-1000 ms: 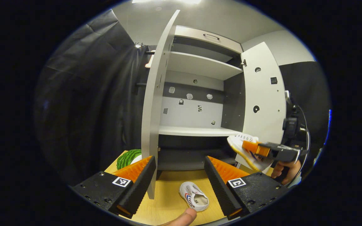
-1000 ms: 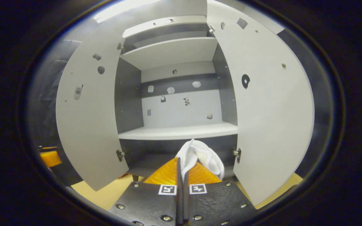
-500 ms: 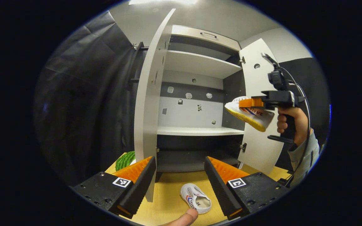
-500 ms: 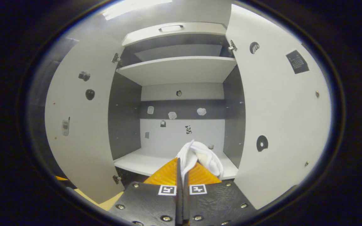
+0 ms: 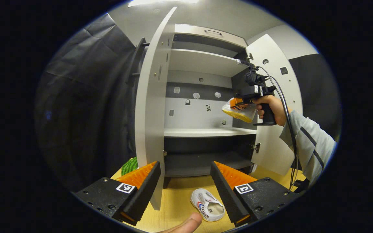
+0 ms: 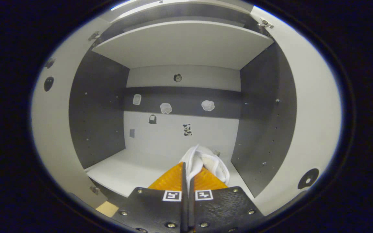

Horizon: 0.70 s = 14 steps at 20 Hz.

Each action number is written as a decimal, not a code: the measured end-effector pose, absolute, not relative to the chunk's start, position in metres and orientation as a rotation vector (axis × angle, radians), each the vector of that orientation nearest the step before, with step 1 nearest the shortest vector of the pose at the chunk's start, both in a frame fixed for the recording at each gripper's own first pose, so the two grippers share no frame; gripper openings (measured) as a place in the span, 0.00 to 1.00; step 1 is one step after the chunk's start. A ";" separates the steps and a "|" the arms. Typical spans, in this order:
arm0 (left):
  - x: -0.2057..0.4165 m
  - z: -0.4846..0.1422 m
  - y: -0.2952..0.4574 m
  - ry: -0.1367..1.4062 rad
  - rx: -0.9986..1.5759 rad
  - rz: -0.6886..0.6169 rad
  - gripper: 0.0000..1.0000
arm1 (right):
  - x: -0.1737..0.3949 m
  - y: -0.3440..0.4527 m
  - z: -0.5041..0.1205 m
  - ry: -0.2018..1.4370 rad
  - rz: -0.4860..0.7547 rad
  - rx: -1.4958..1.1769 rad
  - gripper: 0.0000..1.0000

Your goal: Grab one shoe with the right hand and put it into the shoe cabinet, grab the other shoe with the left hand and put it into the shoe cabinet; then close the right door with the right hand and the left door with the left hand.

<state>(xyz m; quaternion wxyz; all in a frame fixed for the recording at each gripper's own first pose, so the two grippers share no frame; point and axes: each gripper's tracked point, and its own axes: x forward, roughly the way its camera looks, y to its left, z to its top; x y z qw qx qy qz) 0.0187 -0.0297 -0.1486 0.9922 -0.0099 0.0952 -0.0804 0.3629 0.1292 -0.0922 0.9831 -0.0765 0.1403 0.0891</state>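
A white shoe (image 5: 208, 207) with red and blue stripes lies on the wooden floor (image 5: 176, 207) in front of the shoe cabinet (image 5: 202, 64), between and below the fingers of my open left gripper (image 5: 185, 164). Both cabinet doors stand open. In the left gripper view a hand holds my right gripper (image 5: 238, 102) at the cabinet's right side, above the middle shelf (image 5: 206, 132), shut on the other white shoe (image 5: 241, 112) with a yellow sole. In the right gripper view my right gripper (image 6: 188, 166) pinches the edge of that shoe (image 6: 206, 160) just over the shelf (image 6: 131, 168).
The left door (image 5: 149, 106) stands edge-on close to my left gripper, and the right door (image 5: 277, 97) is behind the sleeve (image 5: 306, 142). A green striped object (image 5: 129, 165) lies on the floor behind the left door. A fingertip (image 5: 186, 225) shows at the bottom edge.
The right gripper has risen from low beside the right door and carried its shoe into the cabinet opening, above the middle shelf. The left gripper has hardly moved and stays open.
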 end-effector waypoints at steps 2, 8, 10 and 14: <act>0.019 -0.153 -0.033 0.194 -0.037 -0.177 0.94 | 0.384 0.129 -0.107 0.301 0.168 -0.160 0.01; 0.021 -0.157 -0.045 0.208 -0.024 -0.206 0.96 | 0.437 0.127 -0.156 0.375 0.154 -0.209 0.01; 0.027 -0.159 -0.046 0.213 -0.025 -0.205 0.96 | 0.447 0.124 -0.171 0.404 0.141 -0.205 0.01; 0.029 -0.164 -0.047 0.231 -0.029 -0.202 0.96 | 0.443 0.131 -0.179 0.430 0.180 -0.184 0.06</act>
